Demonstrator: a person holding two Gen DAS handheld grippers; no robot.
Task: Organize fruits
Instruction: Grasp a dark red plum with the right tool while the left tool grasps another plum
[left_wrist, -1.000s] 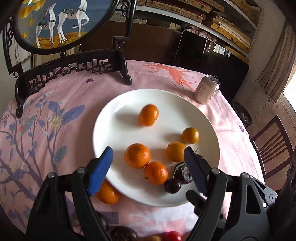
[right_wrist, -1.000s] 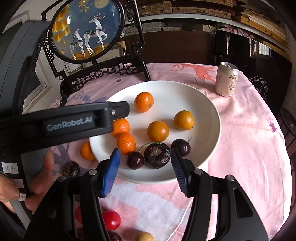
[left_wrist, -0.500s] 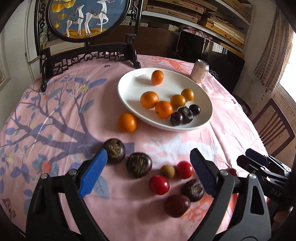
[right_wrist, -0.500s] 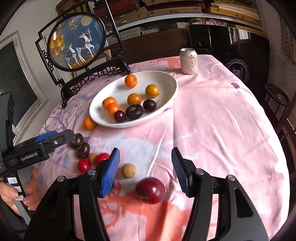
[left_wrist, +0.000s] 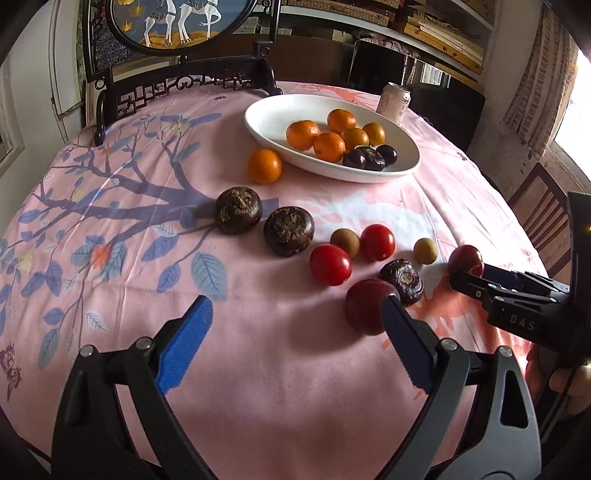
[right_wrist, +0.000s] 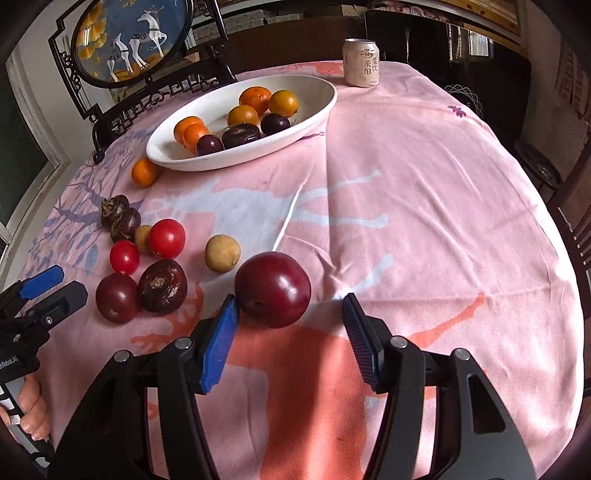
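A white plate at the far side holds several oranges and dark plums. Loose fruit lies on the pink cloth: one orange, dark water chestnuts, red tomatoes, small brown longans and dark red plums. My left gripper is open and empty above the cloth, its right finger beside a plum. My right gripper is open, with a large dark red plum just ahead between its fingers, near the left one. The same plum shows in the left wrist view.
A drink can stands behind the plate. A black carved stand with a round deer picture sits at the back left. Wooden chairs stand past the table's right edge.
Both grippers have pulled back from the plate toward the near side and dropped lower. The loose fruit now lies close in front. The right gripper has closed in on the large plum.
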